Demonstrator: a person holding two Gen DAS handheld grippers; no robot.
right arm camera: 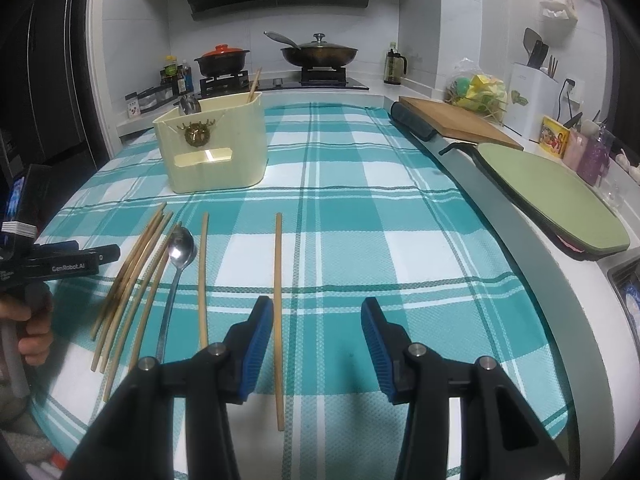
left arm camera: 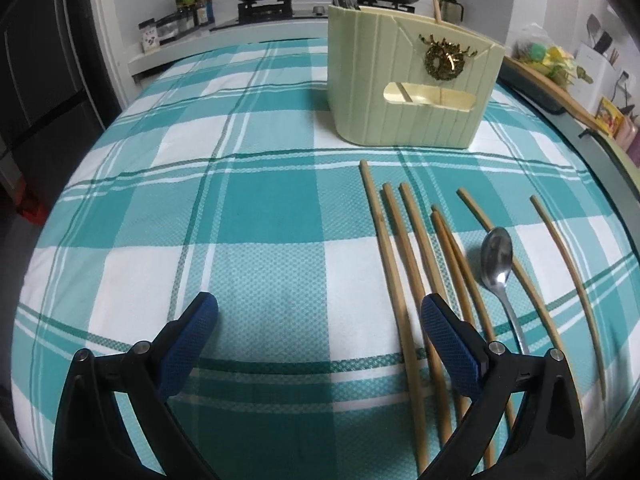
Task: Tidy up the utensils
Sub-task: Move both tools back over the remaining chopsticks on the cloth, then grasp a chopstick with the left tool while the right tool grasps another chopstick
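The right tool (right arm camera: 316,346) is wide open and holds nothing. The left tool (left arm camera: 320,344) is wide open and empty too. Long thin wooden chopsticks (left arm camera: 394,280) and a shiny metal spoon (left arm camera: 498,264) lie flat on the counter's teal and white checked cloth (left arm camera: 240,208), near the tall cream plastic holder (left arm camera: 408,80). One lone chopstick (right arm camera: 278,312) lies just beside the right tool's left finger. Its long side points toward the holder. It is thin and could roll away or slip.

Checked tablecloth (right arm camera: 360,208) bears chopsticks (right arm camera: 278,312), spoon (right arm camera: 180,252) (steel), holder (right arm camera: 216,152).
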